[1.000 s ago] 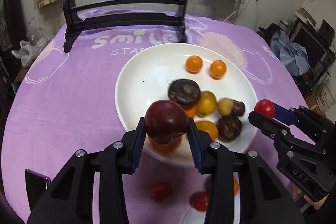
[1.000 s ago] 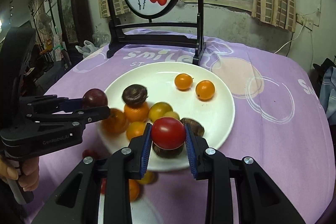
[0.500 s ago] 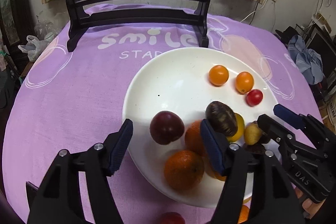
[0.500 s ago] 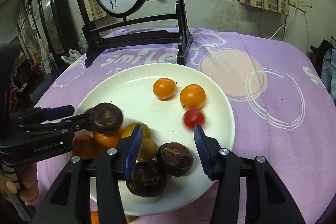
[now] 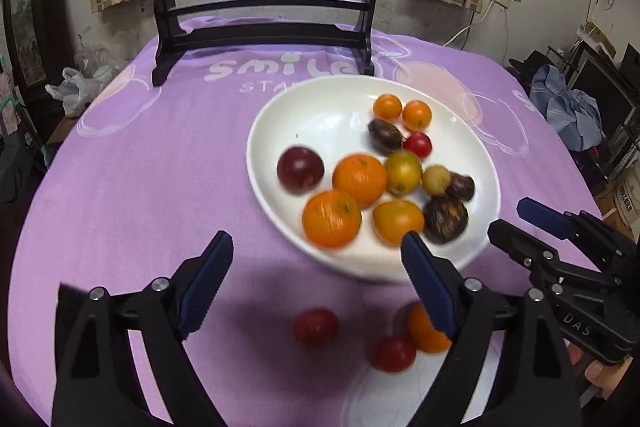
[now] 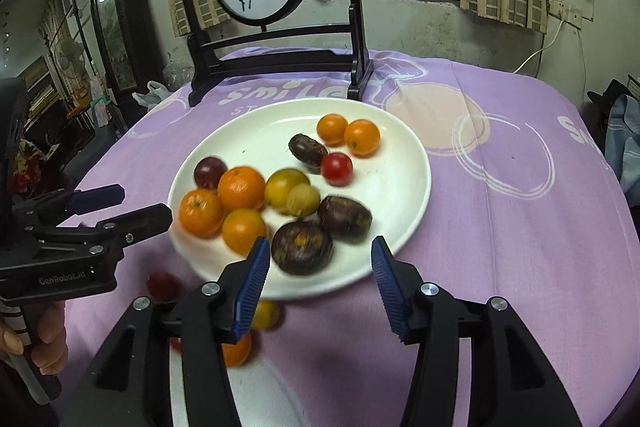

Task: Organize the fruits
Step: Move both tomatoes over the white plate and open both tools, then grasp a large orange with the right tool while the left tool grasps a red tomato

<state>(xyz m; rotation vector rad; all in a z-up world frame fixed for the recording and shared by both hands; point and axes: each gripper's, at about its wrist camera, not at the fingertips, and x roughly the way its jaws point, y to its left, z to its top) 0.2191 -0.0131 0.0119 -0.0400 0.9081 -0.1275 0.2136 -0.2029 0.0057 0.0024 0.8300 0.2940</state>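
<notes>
A white plate [image 5: 320, 107] [image 6: 404, 163] on the purple cloth holds several fruits: oranges [image 5: 359, 179], a dark red plum [image 5: 300, 169] [image 6: 209, 171], a small red tomato [image 5: 417, 144] [image 6: 337, 168], yellow fruits and dark purple ones [image 6: 302, 247]. My left gripper [image 5: 316, 279] is open and empty, above the cloth in front of the plate. My right gripper [image 6: 316, 285] is open and empty, at the plate's near rim. Loose fruits lie on the cloth nearer me: red tomatoes [image 5: 315, 326] [image 5: 394, 353], an orange [image 5: 424, 331] [image 6: 236, 349].
A black wooden stand [image 5: 264, 39] [image 6: 280, 63] with a round painted screen stands behind the plate. A second white plate [image 6: 260, 395] lies at the near edge, partly hidden by my fingers. Clutter surrounds the table.
Both grippers opened: the plum and the red tomato dropped onto the plate. Both grippers then pulled back toward me, away from the plate.
</notes>
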